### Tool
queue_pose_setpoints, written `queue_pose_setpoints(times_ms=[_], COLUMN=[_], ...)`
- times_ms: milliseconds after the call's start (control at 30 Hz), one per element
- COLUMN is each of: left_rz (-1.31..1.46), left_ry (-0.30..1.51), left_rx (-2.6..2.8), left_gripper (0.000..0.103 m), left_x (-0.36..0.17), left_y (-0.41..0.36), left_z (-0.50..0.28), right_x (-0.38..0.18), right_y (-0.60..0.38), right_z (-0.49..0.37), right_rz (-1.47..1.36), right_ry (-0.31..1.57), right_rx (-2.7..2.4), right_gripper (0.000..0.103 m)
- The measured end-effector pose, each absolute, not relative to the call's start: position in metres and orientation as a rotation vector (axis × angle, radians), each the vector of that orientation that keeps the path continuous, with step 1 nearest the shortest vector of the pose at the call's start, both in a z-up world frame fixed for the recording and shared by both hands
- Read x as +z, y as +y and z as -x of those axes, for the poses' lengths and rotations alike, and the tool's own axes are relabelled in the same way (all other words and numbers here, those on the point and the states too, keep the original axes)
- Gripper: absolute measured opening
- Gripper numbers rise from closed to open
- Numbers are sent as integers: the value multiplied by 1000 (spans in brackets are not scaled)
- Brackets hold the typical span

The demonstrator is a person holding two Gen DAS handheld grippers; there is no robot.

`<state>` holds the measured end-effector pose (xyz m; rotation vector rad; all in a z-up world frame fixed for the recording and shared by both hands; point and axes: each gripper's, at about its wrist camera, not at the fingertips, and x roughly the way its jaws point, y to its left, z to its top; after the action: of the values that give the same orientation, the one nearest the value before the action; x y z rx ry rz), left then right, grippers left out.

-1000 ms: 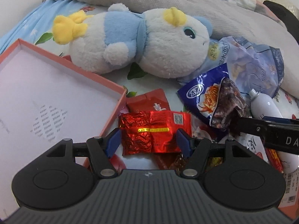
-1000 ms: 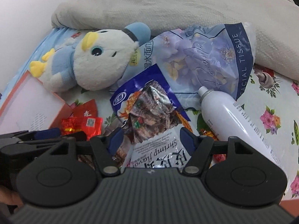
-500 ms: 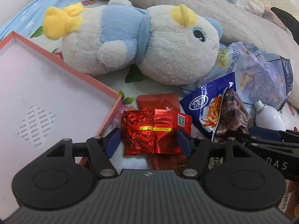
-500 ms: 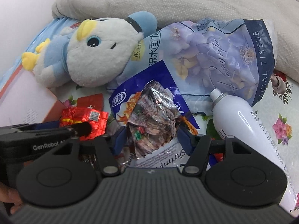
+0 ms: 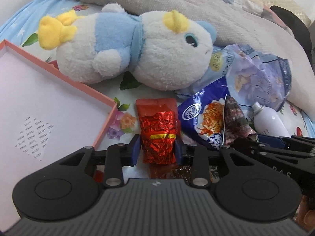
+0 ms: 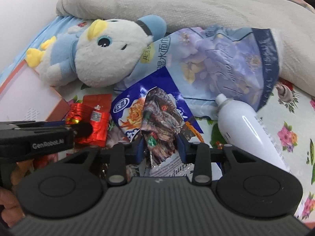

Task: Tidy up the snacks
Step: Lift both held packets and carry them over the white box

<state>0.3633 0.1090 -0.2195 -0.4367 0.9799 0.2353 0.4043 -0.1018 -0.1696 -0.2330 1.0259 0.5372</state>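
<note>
So both grippers have just been closing, each on its own snack. The left gripper [image 5: 157,150] now has its blue pads squeezed in against the sides of the red foil packet [image 5: 158,137], which is crumpled narrower than it was half a second ago, when the jaws stood clear of it. The right gripper [image 6: 161,147] has done the same to the dark crinkly packet [image 6: 160,122]: the jaws were wide a second ago and now pinch it from both sides.

My read: two grasps made, nothing lifted yet. Both packets are on the flowered sheet, the red one just right of the pink box [image 5: 102,92], which looks like where they go. It's open and nothing is in it so far.

Count: one foil packet in the jaws, one flat red sachet [image 5: 155,106] under it, one blue shrimp-snack bag [image 5: 202,118] under the dark packet. Non-snacks: one plush penguin [image 5: 137,55], one tissue pack [image 6: 226,63], one white bottle [image 6: 242,125], one grey blanket [image 6: 196,5].
</note>
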Motion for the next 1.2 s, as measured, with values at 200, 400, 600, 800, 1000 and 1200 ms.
queue_pose_setpoints(times_ms=[200, 400, 600, 800, 1000, 1200], left_rz=[402, 384, 367, 347, 348, 304], left_ry=[960, 916, 879, 835, 841, 802], left_rx=[192, 174, 151, 123, 76, 30], left_gripper=[38, 38, 38, 38, 38, 38], left_x=[-196, -173, -161, -158, -144, -118], left_y=[101, 92, 80, 62, 36, 13], left_z=[-352, -338, -316, -283, -244, -212], right_x=[-142, -122, -117, -110, -98, -84], right_y=[-114, -128, -143, -164, -182, -200], right_z=[-386, -362, -332, -290, -243, -208], right_rz=[183, 121, 92, 56, 5, -25], right_ry=[987, 952, 920, 880, 880, 849], right_rx=[511, 472, 448, 420, 390, 354], right_gripper=[38, 38, 38, 38, 38, 38])
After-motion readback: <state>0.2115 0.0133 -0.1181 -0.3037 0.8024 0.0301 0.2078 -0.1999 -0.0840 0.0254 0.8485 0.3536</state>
